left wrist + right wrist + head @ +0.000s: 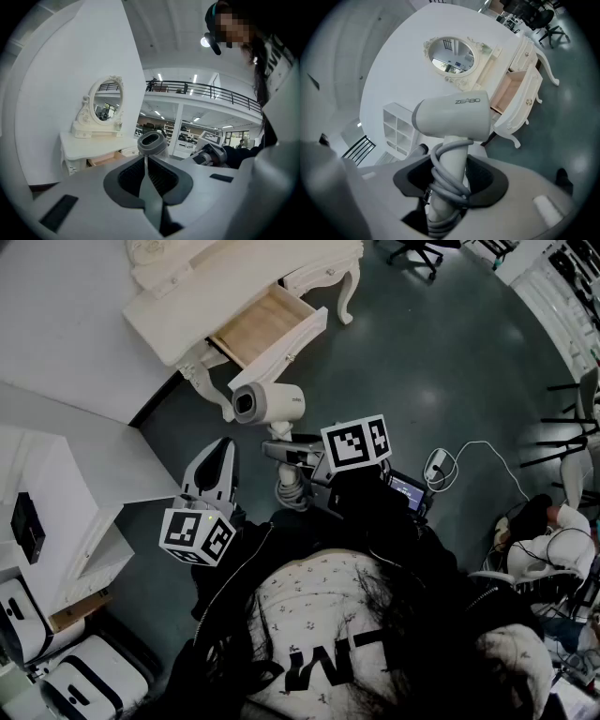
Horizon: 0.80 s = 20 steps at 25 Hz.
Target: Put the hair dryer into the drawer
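**Dryer carried by its handle, short of the open drawer**

The right tongs are clamped on the handle of the white plastic hair dryer with a grey nozzle ring. Their pads press on the grey rubber cord that is wound round that handle. Gripping there keeps the cord bundled so it cannot trail. It also leaves the barrel free ahead of the tongs, which should let the barrel go in first.

The dryer hangs in the air over the dark floor. It is close in front of the pale wood-bottomed drawer and not yet over it. The drawer stands pulled out from under the cream carved tabletop, so neither tool is needed to open it.

The left tongs are closed with nothing between them. They are held low on the person's left, apart from the dryer. They appear to be kept clear so the right side can finish the placement alone.
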Available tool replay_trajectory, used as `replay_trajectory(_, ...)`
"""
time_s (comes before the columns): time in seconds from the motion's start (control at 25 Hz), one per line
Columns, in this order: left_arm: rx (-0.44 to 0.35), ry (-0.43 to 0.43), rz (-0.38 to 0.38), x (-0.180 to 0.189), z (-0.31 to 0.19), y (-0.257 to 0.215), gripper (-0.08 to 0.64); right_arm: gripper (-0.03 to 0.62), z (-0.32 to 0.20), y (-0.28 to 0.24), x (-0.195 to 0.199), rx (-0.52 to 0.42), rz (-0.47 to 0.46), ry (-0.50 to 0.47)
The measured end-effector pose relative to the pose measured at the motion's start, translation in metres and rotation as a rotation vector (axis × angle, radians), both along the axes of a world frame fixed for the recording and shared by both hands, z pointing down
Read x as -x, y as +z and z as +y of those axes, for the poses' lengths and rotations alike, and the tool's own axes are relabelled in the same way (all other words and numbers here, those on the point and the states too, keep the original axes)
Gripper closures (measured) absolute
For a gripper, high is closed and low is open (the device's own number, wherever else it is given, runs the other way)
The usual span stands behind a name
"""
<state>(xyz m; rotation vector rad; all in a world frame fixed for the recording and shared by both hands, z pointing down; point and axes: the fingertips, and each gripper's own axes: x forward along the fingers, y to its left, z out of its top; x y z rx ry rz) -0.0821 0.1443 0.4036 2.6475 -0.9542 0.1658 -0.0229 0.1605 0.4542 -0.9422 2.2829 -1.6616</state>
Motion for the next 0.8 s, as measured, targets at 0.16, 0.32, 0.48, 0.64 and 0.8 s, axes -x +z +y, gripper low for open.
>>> replay_trajectory(0.16, 0.000, 0.001, 0.000, -0.002, -0.001, 0.000, 0.560, 0.376, -0.001, 0.000, -0.002, -0.004, 0.000, -0.003)
replay_trajectory(0.32, 0.009, 0.006, -0.006, -0.009, 0.000, 0.004, 0.558, 0.376, -0.001, 0.003, -0.009, 0.008, -0.006, 0.014)
replay_trajectory(0.48, 0.018, 0.009, -0.013, -0.018, -0.002, 0.010, 0.558, 0.376, -0.003, 0.010, -0.020, 0.023, -0.004, 0.021)
replay_trajectory(0.64, 0.025, -0.006, -0.016, -0.031, -0.017, 0.012, 0.558, 0.376, -0.018, 0.018, -0.034, 0.037, 0.005, 0.007)
replay_trajectory(0.8, 0.028, -0.056, -0.021, -0.048, -0.042, 0.015, 0.558, 0.376, -0.044, 0.023, -0.054, 0.046, 0.022, -0.043)
